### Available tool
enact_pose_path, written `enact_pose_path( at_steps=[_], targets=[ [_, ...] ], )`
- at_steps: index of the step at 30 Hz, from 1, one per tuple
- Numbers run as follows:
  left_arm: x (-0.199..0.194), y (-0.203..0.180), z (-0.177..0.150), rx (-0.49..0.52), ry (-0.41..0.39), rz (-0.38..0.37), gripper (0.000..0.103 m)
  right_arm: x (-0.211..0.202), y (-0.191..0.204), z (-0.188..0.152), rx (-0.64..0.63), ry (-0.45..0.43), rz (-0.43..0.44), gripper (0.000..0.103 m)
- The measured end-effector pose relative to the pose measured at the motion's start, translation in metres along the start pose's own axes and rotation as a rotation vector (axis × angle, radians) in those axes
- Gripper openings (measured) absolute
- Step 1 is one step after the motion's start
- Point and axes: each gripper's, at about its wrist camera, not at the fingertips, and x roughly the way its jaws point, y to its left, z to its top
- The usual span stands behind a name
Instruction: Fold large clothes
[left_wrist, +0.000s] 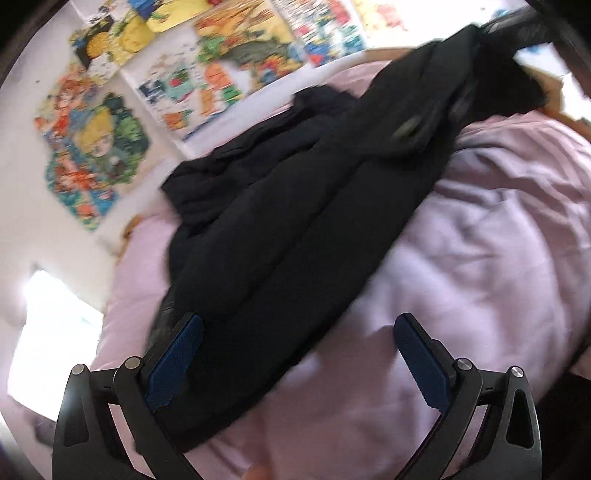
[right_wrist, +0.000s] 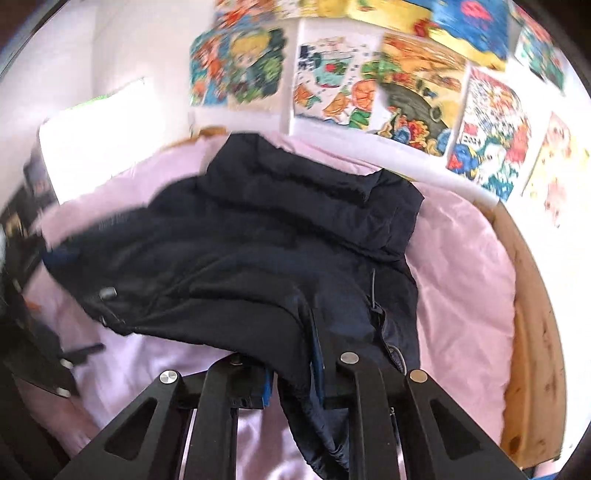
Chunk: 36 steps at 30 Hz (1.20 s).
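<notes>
Left tool (left_wrist: 297, 347): your jaws stand wide apart, released, over the black jacket (left_wrist: 295, 206).
Right tool (right_wrist: 295, 365): you have it clenched on the jacket's edge.
Bed (left_wrist: 480, 258): pink cover under the jacket.

Dark navy puffer jacket (right_wrist: 258, 251), rumpled, spread over pink bedding, one edge lifted.

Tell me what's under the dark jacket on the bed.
A pale pink bedcover lies under the dark jacket and shows all around it. Whatever sits beneath the jacket's middle is covered.
</notes>
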Motion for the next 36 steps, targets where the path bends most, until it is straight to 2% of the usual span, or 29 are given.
enact_pose_path(
  at_steps=[6,13,15,18,20,21,23,25,29,36],
  targets=[
    [0.01,0.04,0.001,-0.157,0.048,0.111,0.1,-0.004,-0.001,0.009,0.051,-0.004,0.014,0.016],
    [-0.006,0.074,0.004,-0.243,0.013,0.264,0.097,-0.006,-0.01,0.002,0.06,-0.017,0.003,0.016],
    [-0.015,0.079,0.002,-0.275,0.005,0.267,0.093,-0.007,-0.011,0.002,0.059,-0.023,0.001,0.016],
    [-0.026,0.085,-0.004,-0.34,-0.006,0.222,0.073,-0.008,-0.011,0.001,0.048,-0.03,0.002,0.016],
    [-0.035,0.088,-0.008,-0.366,-0.032,0.193,0.047,-0.009,-0.01,0.001,0.034,-0.037,0.002,0.016],
    [-0.039,0.088,-0.007,-0.371,-0.039,0.2,0.038,-0.01,-0.009,0.0,0.028,-0.04,-0.001,0.016],
    [-0.042,0.091,-0.006,-0.385,-0.048,0.176,0.028,-0.01,-0.008,0.0,0.02,-0.043,-0.011,0.015],
    [-0.043,0.09,-0.003,-0.379,-0.055,0.155,0.022,-0.01,-0.009,-0.001,0.019,-0.044,-0.013,0.015],
    [-0.05,0.084,0.002,-0.335,-0.096,0.181,0.014,-0.011,-0.006,-0.003,0.004,-0.041,-0.025,0.015],
    [-0.088,0.079,-0.001,-0.358,-0.196,0.142,0.01,-0.025,-0.006,-0.016,-0.006,-0.022,-0.048,0.012]
  ],
)
